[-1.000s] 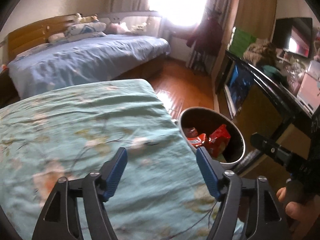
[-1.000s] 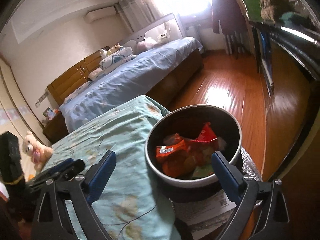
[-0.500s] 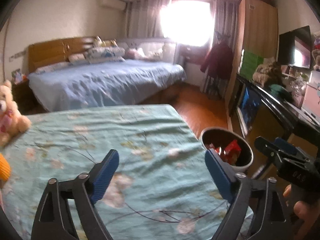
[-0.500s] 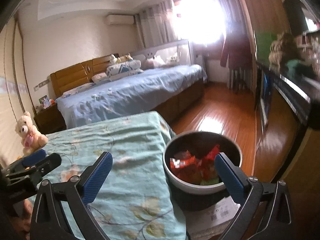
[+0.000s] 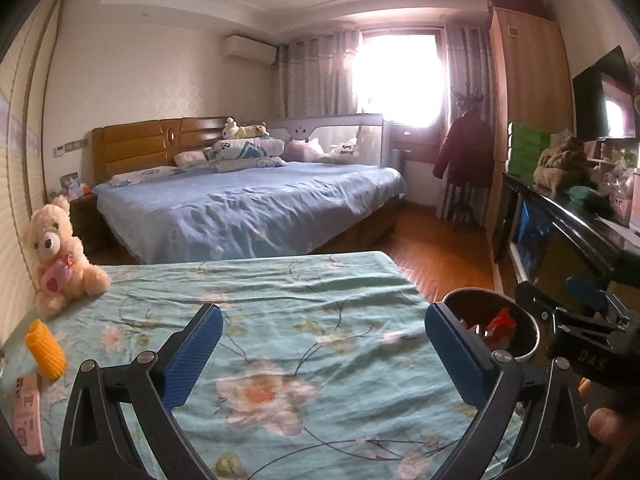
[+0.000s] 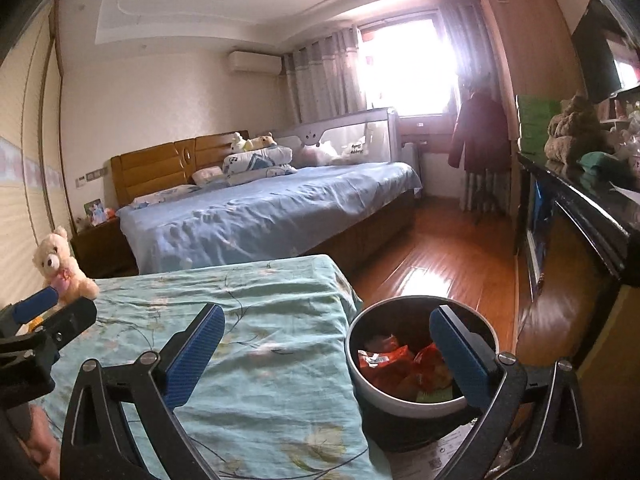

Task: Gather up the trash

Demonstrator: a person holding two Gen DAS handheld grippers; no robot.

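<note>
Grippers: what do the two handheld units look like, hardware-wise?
Both match: the left gripper and right gripper have black skeletal frames with triangular cut-outs, silver pivot screws, and blue ribbed finger pads. Seen from the left wrist view, the right unit's black body carries "DAS" lettering. No cables or sleeves visible.

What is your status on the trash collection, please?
Left gripper and right gripper both open, empty. Bin beside bed holds wrappers. Yellow item and pink item left on bedspread. Nothing in the way.
</note>
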